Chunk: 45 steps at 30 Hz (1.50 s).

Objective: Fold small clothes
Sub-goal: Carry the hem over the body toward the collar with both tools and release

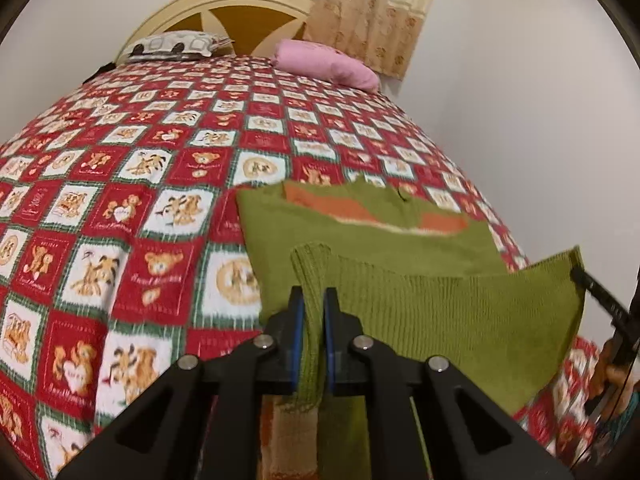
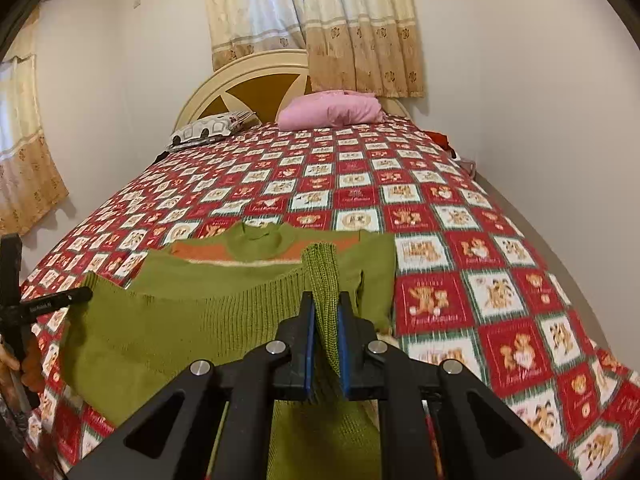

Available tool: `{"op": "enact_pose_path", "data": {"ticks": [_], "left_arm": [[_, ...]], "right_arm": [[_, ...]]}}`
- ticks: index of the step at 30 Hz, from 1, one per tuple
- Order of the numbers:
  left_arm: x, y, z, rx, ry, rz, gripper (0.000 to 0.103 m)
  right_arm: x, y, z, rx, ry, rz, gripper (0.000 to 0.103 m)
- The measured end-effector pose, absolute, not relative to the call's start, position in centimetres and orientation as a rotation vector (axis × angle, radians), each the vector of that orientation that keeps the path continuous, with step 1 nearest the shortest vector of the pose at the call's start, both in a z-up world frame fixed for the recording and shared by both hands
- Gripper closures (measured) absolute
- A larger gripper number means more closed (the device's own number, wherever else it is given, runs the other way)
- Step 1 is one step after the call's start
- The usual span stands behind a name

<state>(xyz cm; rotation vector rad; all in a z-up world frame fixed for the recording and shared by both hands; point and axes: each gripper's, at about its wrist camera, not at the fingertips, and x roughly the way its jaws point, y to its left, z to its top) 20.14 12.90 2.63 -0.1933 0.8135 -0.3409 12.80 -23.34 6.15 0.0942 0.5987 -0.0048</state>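
Note:
A small green knitted sweater [image 1: 400, 248] with an orange and cream stripe lies on the bed's near part, collar away from me. My left gripper [image 1: 313, 300] is shut on one corner of its ribbed hem, which stands up between the blue pads. My right gripper [image 2: 326, 304] is shut on the other hem corner [image 2: 322, 276]. The hem [image 2: 192, 320] hangs stretched between both grippers, lifted off the bedspread. The right gripper's tip [image 1: 584, 276] shows at the right edge of the left wrist view, and the left gripper's tip [image 2: 76, 294] at the left edge of the right wrist view.
The bed carries a red, white and green teddy-bear bedspread [image 2: 440, 208]. A pink pillow [image 2: 332, 110] and a grey patterned pillow [image 2: 208, 130] lie at the cream headboard [image 2: 248, 68]. Walls run close along the bed's right side; curtains [image 2: 360, 28] hang behind the headboard.

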Motion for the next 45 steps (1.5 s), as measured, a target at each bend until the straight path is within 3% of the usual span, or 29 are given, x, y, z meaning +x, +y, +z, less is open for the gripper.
{"op": "enact_pose_path", "data": {"ticks": [21, 32, 41, 45], "left_arm": [[34.9, 11.7, 2.1, -0.219, 0.828, -0.242, 0.094], [39.3, 10.1, -4.2, -0.173, 0.911, -0.144, 0.093], [39.6, 11.0, -4.4, -0.173, 0.962, -0.051, 0.073], [36.4, 11.2, -1.7, -0.022, 0.894, -0.004, 0.071]], "right_arm": [[30.0, -24.3, 4.7, 0.031, 0.627, -0.099, 0.094], [37.1, -25.1, -1.7, -0.021, 0.694, -0.156, 0.094], [39.1, -26.6, -4.0, 0.057, 0.85, -0.092, 0.087], [33.8, -29.0, -0.1, 0.18, 0.684, -0.147, 0.087]]}}
